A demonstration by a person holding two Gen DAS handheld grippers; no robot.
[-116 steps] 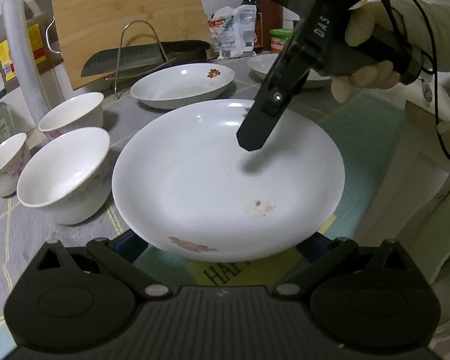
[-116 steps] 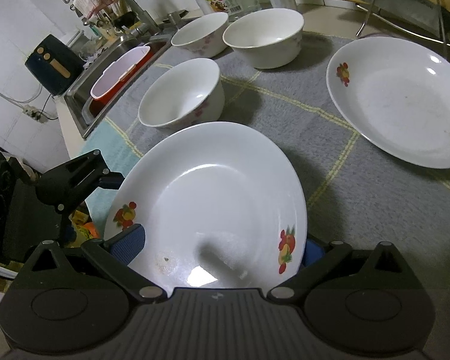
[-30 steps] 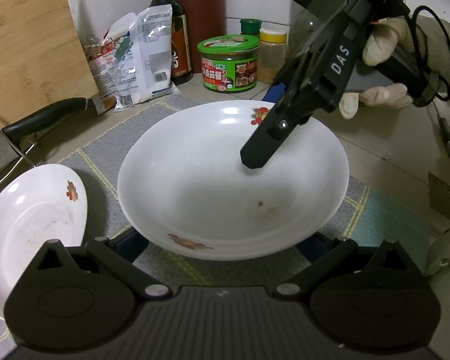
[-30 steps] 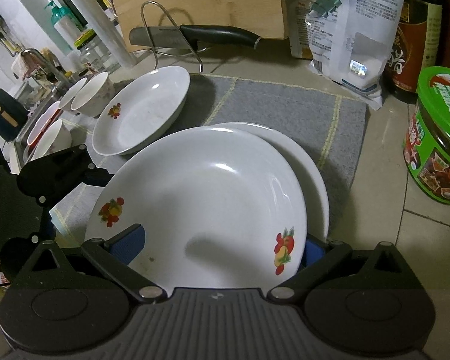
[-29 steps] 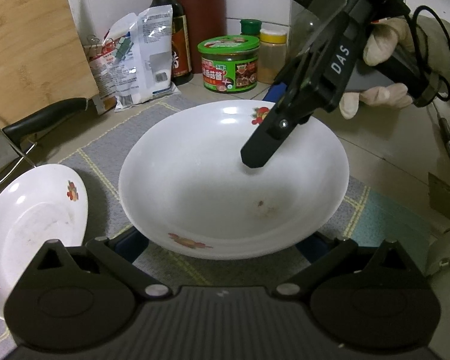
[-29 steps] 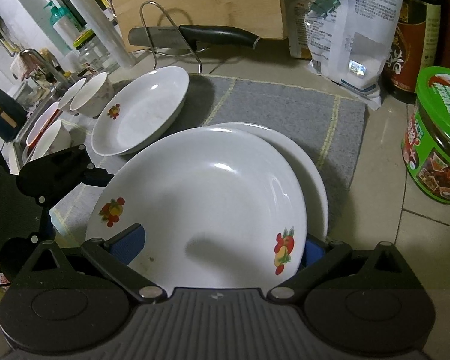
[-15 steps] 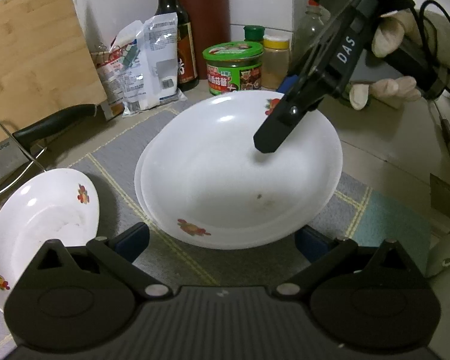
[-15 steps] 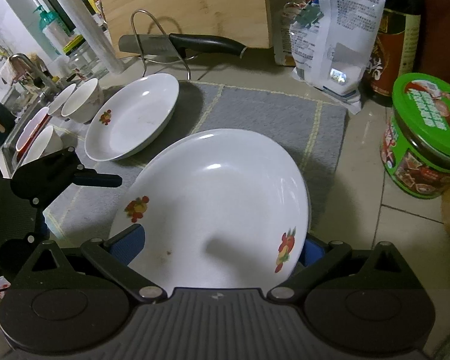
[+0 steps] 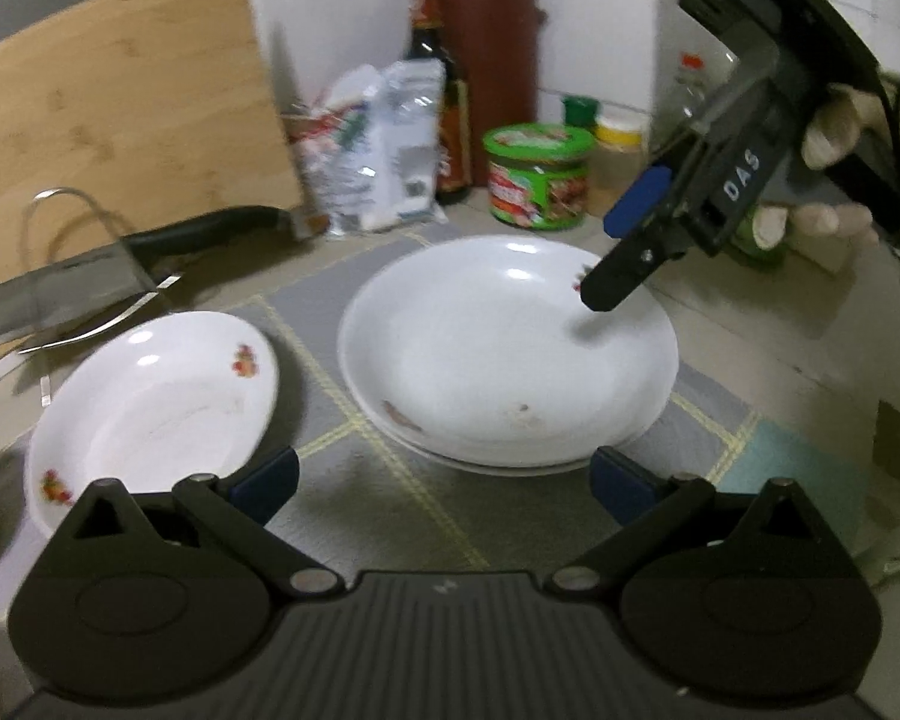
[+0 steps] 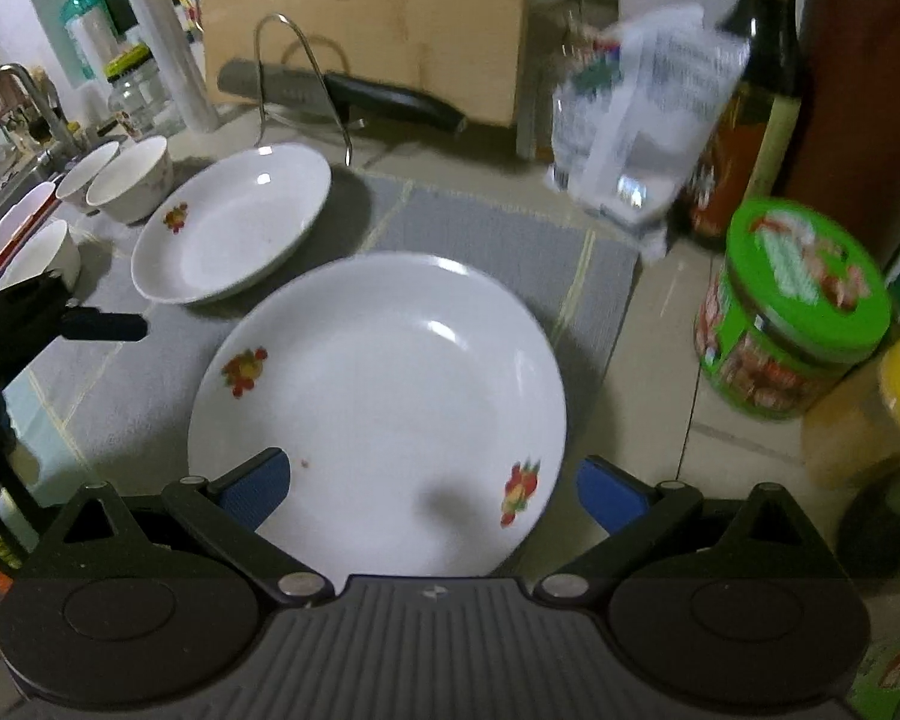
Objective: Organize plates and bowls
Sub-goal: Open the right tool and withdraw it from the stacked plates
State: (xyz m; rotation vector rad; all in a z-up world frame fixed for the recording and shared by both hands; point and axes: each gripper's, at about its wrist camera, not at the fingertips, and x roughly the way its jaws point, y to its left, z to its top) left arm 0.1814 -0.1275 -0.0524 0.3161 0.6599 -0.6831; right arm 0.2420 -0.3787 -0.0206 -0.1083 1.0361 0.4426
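At the far left of the right wrist view, three white bowls (image 10: 129, 177) cluster near the sink edge, two touching each other and a third nearer the camera. Right of them a shallow white plate (image 10: 234, 222) with small fruit prints lies alone on the grey mat (image 10: 498, 228), just in front of a wire rack (image 10: 303, 78) that carries a black-handled cleaver (image 10: 342, 93); a bamboo cutting board (image 10: 366, 18) leans behind it.

Middle of the mat: two more fruit-print plates sit stacked, the top plate (image 9: 507, 348) nested in the lower one, whose rim (image 9: 498, 468) shows only along the near edge in the left wrist view.

The left tongs (image 9: 444, 483) hang just short of the stack's near rim, blue pads spread wide apart — nothing between them. The right tongs (image 10: 432, 489) are likewise spread, their pads either side of the stack's rim on the opposite side; whether a pad touches the plate I cannot tell. From the left camera they appear over the stack's far right edge, held by a gloved hand (image 9: 834, 120).

Further right, on the bare counter (image 10: 648, 360), stand a crumpled plastic bag (image 10: 636, 120), a dark sauce bottle (image 10: 750, 114), a green-lidded jar (image 10: 792, 312) and — at the edge — a yellow-lidded jar (image 10: 888, 402).
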